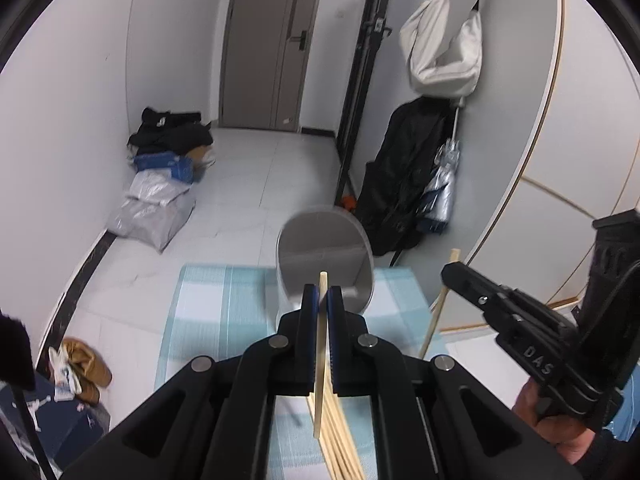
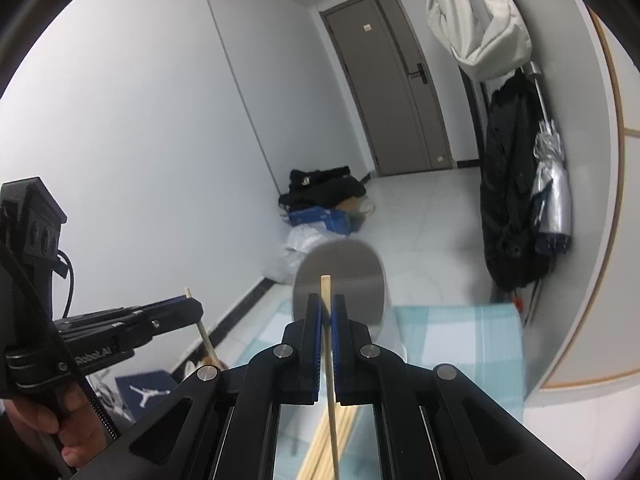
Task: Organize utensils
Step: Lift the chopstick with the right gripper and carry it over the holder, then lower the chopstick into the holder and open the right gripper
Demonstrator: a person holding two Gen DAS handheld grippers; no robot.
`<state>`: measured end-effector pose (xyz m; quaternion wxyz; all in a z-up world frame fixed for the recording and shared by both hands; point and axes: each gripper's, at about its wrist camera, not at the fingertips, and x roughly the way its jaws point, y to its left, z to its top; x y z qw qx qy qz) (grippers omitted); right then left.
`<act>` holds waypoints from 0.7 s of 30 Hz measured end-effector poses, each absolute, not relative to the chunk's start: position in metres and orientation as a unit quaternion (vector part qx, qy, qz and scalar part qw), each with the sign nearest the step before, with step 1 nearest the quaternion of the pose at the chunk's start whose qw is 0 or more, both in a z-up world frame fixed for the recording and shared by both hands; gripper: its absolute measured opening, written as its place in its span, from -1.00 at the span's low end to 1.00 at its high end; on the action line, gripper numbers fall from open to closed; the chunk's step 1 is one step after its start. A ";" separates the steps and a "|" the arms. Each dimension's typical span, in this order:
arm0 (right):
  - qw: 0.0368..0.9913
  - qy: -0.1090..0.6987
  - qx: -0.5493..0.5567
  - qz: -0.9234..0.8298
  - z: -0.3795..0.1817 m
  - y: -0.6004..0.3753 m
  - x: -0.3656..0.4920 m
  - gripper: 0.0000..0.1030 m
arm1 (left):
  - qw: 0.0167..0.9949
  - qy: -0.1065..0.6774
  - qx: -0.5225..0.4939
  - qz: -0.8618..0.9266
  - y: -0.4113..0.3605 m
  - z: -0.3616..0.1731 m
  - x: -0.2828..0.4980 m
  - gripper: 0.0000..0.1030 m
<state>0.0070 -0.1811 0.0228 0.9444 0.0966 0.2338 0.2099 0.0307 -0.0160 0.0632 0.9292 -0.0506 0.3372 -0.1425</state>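
The left gripper is clenched on one pale wooden chopstick, which stands nearly upright between its blue pads, its tip poking just above them. The gripper points forward and downward over a surface covered with a blue-and-white checked cloth.

The right gripper is likewise clamped on a second chopstick, held upright with its top end rising above the pads. In the left view this gripper appears to the right, gripped by a hand, its chopstick slanting down toward the cloth. In the right view the left gripper reaches in from the left, held by the other hand.

Just beyond both grippers a grey metal cup stands on the cloth; its inside is too blurred to tell what it holds. Below the grippers, more chopsticks lie bundled side by side on the cloth.
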 end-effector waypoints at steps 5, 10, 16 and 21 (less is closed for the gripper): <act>0.945 0.216 0.109 0.218 0.049 -0.183 0.025 -0.93 | 0.929 0.327 -0.060 -0.163 -0.016 0.091 0.048 -0.97; 0.950 0.173 0.097 0.240 0.082 -0.179 0.043 -0.93 | 0.927 0.319 -0.071 -0.183 -0.016 0.119 0.076 -0.97; 0.955 0.125 0.067 0.259 0.115 -0.164 0.078 -0.93 | 0.930 0.301 -0.086 -0.194 -0.015 0.143 0.108 -0.97; 0.958 0.103 0.050 0.262 0.120 -0.156 0.113 -0.93 | 0.935 0.283 -0.097 -0.189 -0.009 0.145 0.133 -0.97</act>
